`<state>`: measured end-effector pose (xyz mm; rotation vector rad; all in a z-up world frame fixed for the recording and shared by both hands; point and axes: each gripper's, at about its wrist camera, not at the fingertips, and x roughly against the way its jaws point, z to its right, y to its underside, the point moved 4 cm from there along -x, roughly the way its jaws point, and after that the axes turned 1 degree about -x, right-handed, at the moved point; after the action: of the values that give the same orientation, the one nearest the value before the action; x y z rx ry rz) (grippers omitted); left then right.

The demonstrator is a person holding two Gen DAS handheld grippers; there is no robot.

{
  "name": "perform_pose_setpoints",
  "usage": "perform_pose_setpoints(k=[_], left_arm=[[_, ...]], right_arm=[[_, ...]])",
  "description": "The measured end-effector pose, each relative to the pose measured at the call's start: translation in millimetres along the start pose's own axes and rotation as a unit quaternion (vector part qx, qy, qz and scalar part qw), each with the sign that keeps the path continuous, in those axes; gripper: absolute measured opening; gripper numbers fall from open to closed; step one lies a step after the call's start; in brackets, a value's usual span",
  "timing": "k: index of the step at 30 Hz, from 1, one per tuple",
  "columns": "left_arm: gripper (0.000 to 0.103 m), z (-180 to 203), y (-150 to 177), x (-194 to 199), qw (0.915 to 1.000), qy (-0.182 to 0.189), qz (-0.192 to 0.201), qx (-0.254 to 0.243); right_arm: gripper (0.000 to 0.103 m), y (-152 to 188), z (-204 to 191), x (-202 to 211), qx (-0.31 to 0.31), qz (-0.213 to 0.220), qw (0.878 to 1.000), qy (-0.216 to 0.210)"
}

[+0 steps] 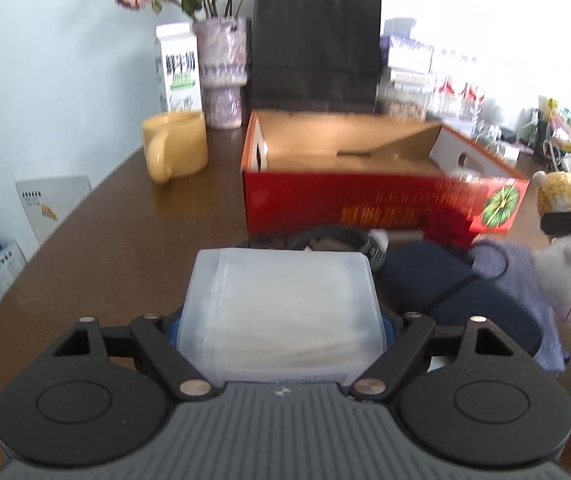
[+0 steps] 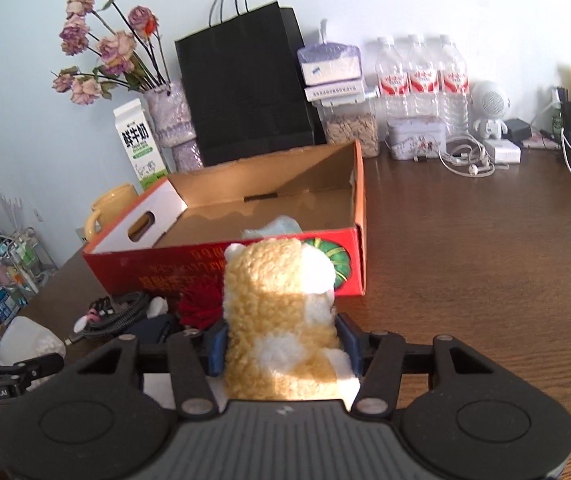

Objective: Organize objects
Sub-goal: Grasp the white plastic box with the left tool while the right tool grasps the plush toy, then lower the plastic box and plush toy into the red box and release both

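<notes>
Before the red cardboard box [image 1: 381, 204], the left gripper [image 1: 281, 332] clamps a translucent plastic container [image 1: 281, 312]. Nearer the box's right end, the right gripper [image 2: 285, 344] grips a plush toy [image 2: 281, 312]. Both items sit outside the box.

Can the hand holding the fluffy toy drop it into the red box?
Probably yes. The right gripper is shut on the plush toy, and the red box sits right ahead with its top open and mostly bare inside. Nothing stands between them.
</notes>
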<state>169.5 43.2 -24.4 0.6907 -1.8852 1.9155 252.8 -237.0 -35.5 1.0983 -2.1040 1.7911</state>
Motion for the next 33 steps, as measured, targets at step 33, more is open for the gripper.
perform_pose_setpoints(k=[33], left_arm=[[0.083,35.8,-136.9,-64.0,0.9926,0.043,0.111,0.023]], right_arm=[[0.053,-107.4,-26.6,-86.7,-0.052,0.086,0.994,-0.04]])
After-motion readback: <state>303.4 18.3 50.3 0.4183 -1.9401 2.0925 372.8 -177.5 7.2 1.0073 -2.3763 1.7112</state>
